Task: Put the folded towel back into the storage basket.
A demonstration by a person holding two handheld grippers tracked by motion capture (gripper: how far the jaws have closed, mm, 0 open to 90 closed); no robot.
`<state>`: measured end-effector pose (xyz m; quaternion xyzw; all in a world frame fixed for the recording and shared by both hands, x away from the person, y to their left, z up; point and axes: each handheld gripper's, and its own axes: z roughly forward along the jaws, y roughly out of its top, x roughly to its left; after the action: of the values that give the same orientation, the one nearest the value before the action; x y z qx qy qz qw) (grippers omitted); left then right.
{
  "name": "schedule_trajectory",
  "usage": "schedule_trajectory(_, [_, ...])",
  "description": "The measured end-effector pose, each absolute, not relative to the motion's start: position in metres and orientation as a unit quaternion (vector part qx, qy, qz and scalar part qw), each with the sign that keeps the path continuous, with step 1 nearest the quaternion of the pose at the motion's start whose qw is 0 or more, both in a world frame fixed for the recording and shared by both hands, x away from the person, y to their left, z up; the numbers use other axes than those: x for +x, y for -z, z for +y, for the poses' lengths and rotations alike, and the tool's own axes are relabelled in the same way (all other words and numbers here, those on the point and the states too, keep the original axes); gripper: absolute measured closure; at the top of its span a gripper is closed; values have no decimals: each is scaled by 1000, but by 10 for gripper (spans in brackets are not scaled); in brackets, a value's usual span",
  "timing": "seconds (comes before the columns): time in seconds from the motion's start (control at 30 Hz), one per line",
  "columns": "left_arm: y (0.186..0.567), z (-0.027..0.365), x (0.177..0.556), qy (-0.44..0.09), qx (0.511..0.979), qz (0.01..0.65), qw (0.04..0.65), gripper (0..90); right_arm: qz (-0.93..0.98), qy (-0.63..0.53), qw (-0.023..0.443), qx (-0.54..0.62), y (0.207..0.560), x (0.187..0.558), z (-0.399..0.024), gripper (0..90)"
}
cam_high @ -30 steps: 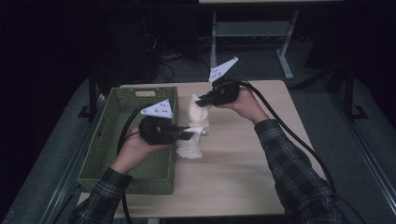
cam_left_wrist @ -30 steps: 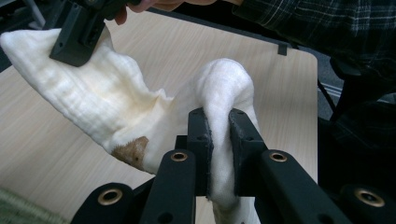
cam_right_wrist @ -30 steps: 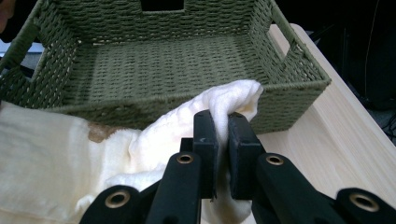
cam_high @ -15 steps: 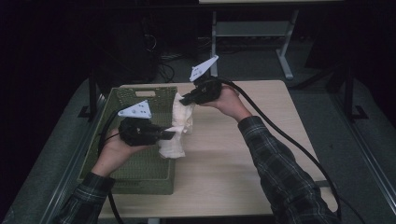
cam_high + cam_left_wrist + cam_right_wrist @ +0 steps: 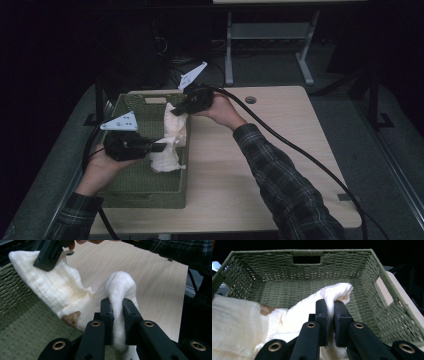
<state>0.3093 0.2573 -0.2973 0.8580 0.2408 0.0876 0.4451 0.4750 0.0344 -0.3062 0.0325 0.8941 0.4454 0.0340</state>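
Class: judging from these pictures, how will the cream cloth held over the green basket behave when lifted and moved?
Probably floppy: the cream cloth sags between the left gripper and right gripper. Likely light and soft, bunching in folds between closed jaws. Unlikely to roll.

- No text, label, brand, number or sign can be read in any of the views.
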Motion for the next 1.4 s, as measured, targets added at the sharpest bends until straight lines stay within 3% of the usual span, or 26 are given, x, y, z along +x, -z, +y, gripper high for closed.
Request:
schedule_trajectory(0.57, [331,265,307,-52,868,243,430,787,907,-421,10,28,336,471,62,836])
schedule_trajectory(0.6, [333,264,308,-45,868,243,431,760,907,-419,12,28,337,471,62,836])
schedule_trajectory(0.73, [337,262,313,-52,865,252,431,508,909,-415,9,30,342,472,63,836])
schedule_trajectory(0.87, [338,259,317,-59,860,257,436,420,911,-411,9,32,346,474,65,836])
schedule_trajectory(1.07, [338,255,320,-69,854,257,447,369,910,-413,16,41,346,481,62,836])
schedule_trajectory(1.4, [339,249,324,-65,852,253,455,363,910,-409,30,63,345,505,60,835])
